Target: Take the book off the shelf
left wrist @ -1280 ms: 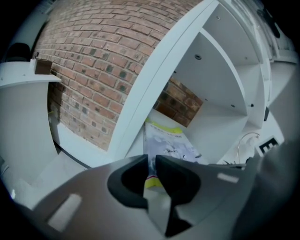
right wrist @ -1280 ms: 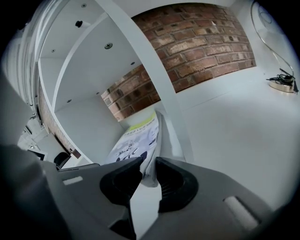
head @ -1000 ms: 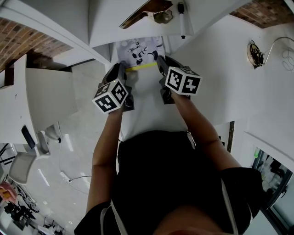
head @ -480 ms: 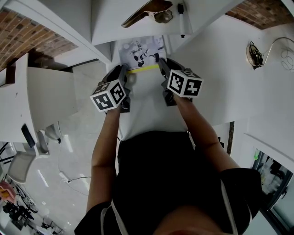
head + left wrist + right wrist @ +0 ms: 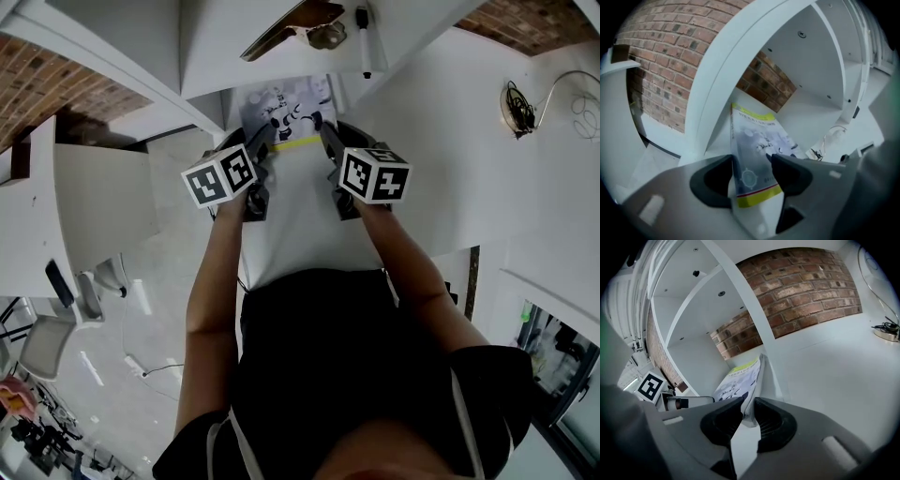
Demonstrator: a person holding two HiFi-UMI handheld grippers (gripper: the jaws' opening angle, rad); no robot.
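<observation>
The book (image 5: 286, 108) has a pale cover with a robot picture and a yellow band. It lies at the mouth of the white shelf (image 5: 197, 56), its near end towards me. My left gripper (image 5: 261, 157) is at the book's left side. In the left gripper view the book (image 5: 757, 140) runs between the jaws of that gripper (image 5: 752, 171), which are opening and stand wide, apart from the cover. My right gripper (image 5: 328, 142) is at the book's right side. In the right gripper view that gripper (image 5: 749, 416) is shut on the near edge of the book (image 5: 736, 380).
White shelf dividers (image 5: 754, 329) and a brick wall (image 5: 806, 282) stand behind the book. A marker pen (image 5: 364, 42) and a small metal thing (image 5: 323, 36) lie on the shelf board above. A cable coil (image 5: 516, 103) rests on the white surface to the right.
The left gripper's marker cube has shifted up and a little left, and its jaws have spread from the book. The right gripper keeps its grip and has barely moved.
</observation>
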